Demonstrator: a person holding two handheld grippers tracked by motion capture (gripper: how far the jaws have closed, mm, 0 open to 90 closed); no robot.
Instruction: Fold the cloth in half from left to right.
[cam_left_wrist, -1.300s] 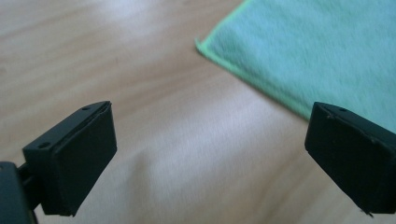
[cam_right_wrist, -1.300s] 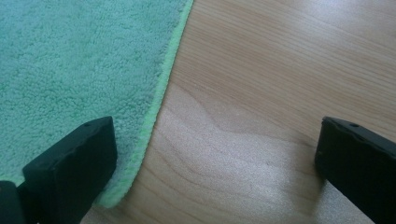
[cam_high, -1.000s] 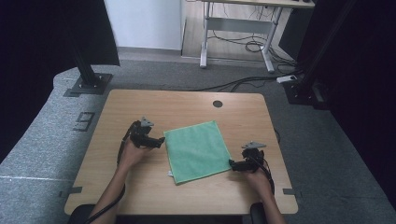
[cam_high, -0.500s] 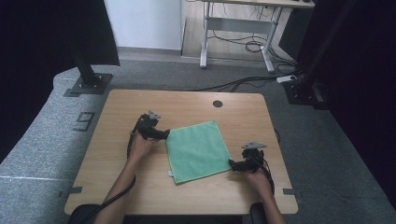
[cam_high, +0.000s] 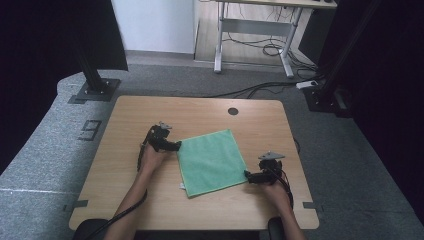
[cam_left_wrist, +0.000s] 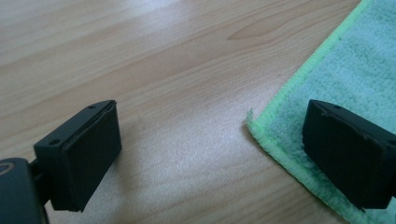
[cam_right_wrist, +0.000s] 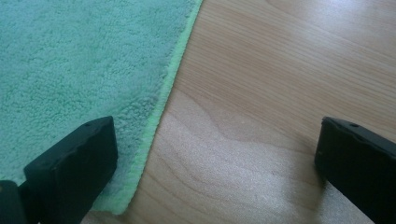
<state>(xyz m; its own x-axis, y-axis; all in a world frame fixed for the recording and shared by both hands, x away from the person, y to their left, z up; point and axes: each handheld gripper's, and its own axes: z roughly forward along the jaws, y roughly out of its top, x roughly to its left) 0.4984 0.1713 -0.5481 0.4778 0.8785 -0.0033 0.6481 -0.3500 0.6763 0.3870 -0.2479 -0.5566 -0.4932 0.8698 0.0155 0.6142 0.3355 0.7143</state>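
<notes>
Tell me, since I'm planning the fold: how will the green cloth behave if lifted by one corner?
The green cloth looks like thin terry lying flat on the table, so it will probably droop limply. Its looped pile suggests it grips rather than slides. The open left hand-held gripper straddles a corner, so a pinch there likely lifts easily.
</notes>
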